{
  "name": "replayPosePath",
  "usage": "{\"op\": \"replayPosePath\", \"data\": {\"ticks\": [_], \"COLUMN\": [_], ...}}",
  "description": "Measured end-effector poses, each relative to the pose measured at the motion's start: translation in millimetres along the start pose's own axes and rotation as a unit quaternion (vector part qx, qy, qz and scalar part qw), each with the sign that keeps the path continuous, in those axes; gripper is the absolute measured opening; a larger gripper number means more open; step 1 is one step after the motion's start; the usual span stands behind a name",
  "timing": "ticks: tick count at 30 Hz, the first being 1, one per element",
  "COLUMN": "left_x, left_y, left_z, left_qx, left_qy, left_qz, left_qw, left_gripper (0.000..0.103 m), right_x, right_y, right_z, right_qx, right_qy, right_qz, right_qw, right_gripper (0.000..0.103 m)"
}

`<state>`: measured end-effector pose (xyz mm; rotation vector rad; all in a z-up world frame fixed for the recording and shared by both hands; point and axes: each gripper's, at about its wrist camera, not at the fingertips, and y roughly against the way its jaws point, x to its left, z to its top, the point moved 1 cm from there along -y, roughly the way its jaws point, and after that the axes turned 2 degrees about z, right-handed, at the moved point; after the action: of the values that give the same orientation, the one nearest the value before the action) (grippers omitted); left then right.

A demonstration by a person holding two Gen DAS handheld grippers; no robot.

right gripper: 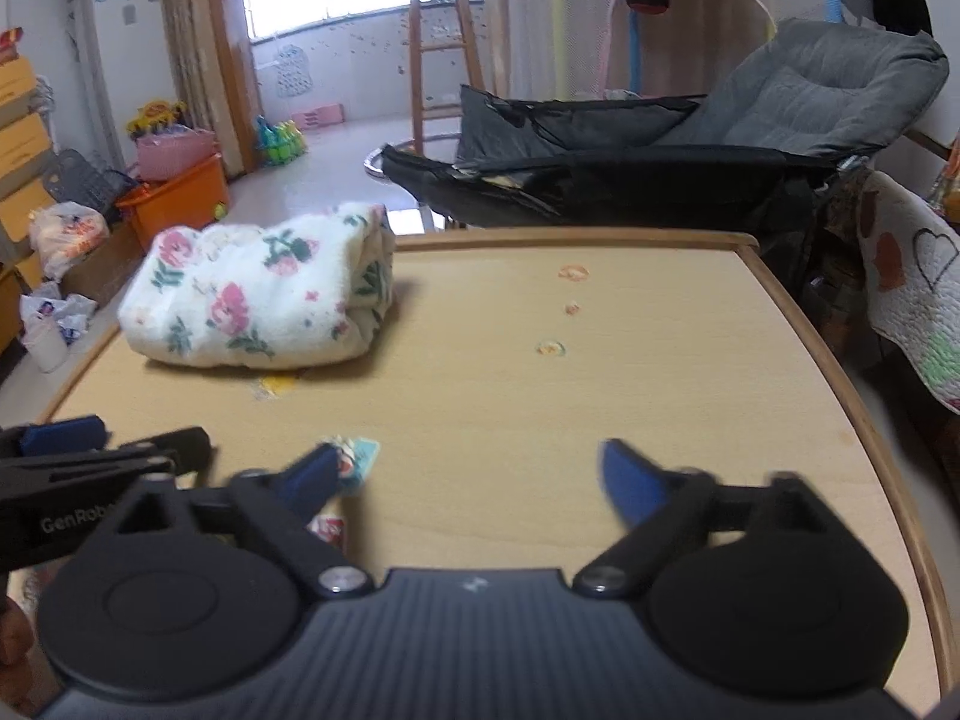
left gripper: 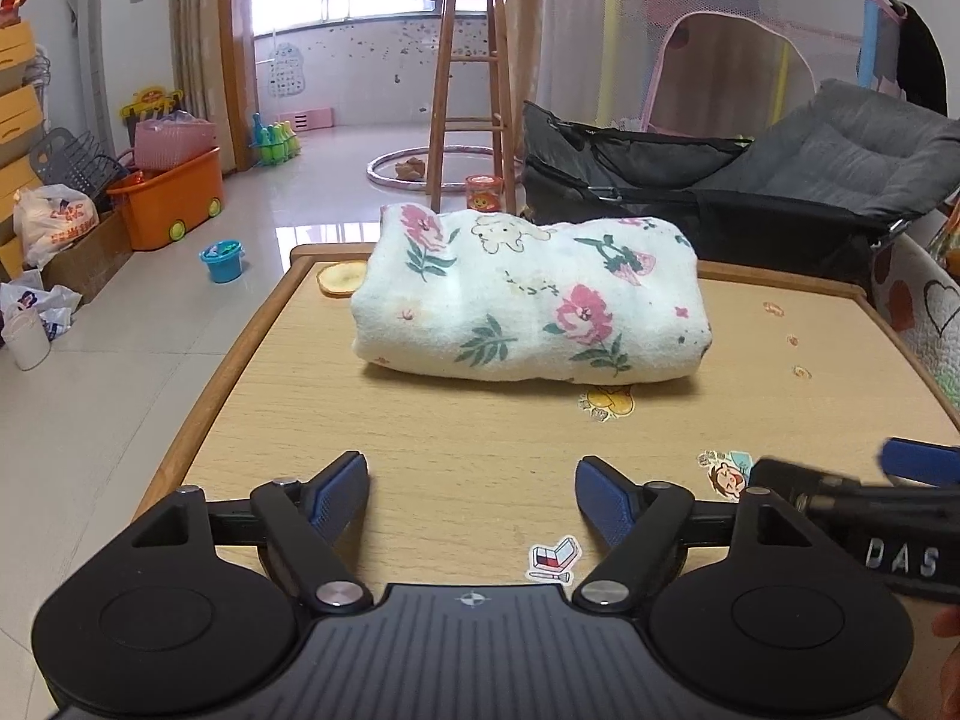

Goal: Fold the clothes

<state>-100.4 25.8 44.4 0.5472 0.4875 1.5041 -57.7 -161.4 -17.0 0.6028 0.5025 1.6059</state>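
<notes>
The floral cloth [left gripper: 528, 294] sits folded into a chunky bundle on the wooden table [left gripper: 420, 438], well ahead of both sets of jaws. The left gripper [left gripper: 471, 480] has its jaws spread with nothing between them, cloth straight in front. The right gripper [right gripper: 471, 474] is spread wide too, also empty, with the bundle ahead and off to its left.

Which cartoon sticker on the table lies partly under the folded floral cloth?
The yellow cartoon sticker at the floral cloth's near edge; the book sticker and girl sticker lie uncovered, closer to the camera.
</notes>
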Motion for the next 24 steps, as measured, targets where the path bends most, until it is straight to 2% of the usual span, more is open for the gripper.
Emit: {"op": "replayPosePath", "data": {"ticks": [9, 24], "left_x": [2.3, 2.5], "left_y": [-3.2, -6.1], "left_z": [-1.3, -2.0], "left_qx": [0.011, 0.018], "left_qy": [0.014, 0.022], "left_qz": [0.021, 0.032], "left_qw": [0.9996, 0.9991], "left_gripper": [0.097, 0.103], "right_x": [2.5, 2.0], "right_y": [-2.1, -2.6], "right_z": [-2.4, -1.2], "right_qx": [0.007, 0.007], "right_qy": [0.009, 0.010], "right_qz": [-0.014, -0.015], "right_qw": [1.000, 1.000], "right_gripper": [0.103, 0.103]}}
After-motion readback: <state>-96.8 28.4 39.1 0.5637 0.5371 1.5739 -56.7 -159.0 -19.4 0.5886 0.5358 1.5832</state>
